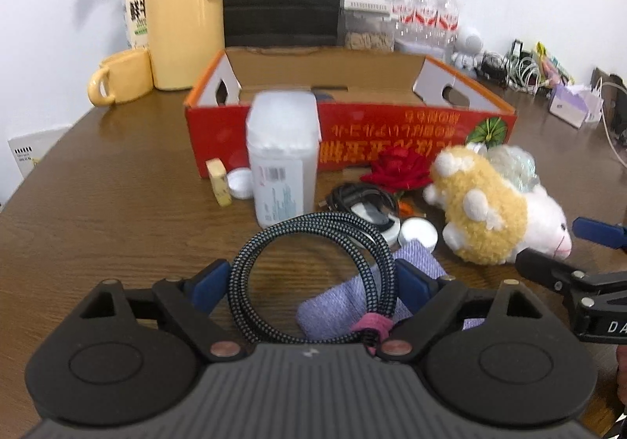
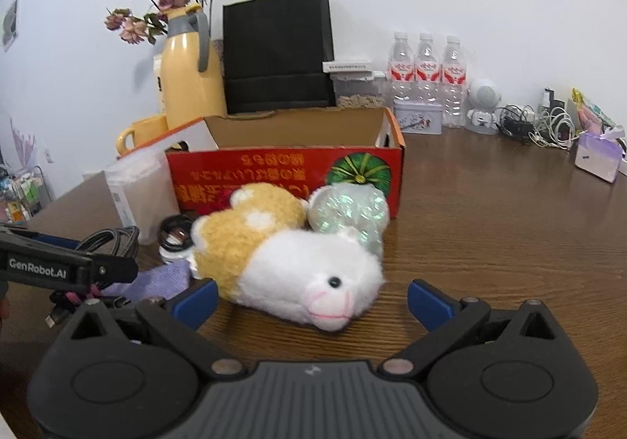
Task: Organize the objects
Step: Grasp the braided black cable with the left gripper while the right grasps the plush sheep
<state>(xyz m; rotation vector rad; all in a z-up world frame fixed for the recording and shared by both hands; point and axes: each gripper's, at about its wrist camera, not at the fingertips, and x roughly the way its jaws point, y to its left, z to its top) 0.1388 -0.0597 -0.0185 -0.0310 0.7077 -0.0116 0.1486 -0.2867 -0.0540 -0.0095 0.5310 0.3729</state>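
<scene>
A coiled black-and-white braided cable (image 1: 313, 274) with a pink tie lies on a purple cloth (image 1: 337, 305), right between the blue fingertips of my left gripper (image 1: 313, 282). The pads stand close beside the coil, which keeps its round shape, so the gripper is open. A yellow-and-white plush animal (image 2: 298, 266) lies on its side with its snout between the wide-open fingers of my right gripper (image 2: 313, 303), untouched. Behind both stands an open red cardboard box (image 1: 352, 133). My left gripper's fingers (image 2: 117, 268) show at the left of the right wrist view.
In front of the box are a clear plastic container (image 1: 282, 164), a red rose (image 1: 395, 172), a black cable (image 1: 352, 196), white round lids (image 1: 417, 233), a small yellow block (image 1: 219, 184) and an iridescent ball (image 2: 348, 211). A yellow jug (image 1: 184, 19), a mug (image 1: 121, 76), a black bag (image 2: 274, 47) and bottles (image 2: 425, 74) line the wall.
</scene>
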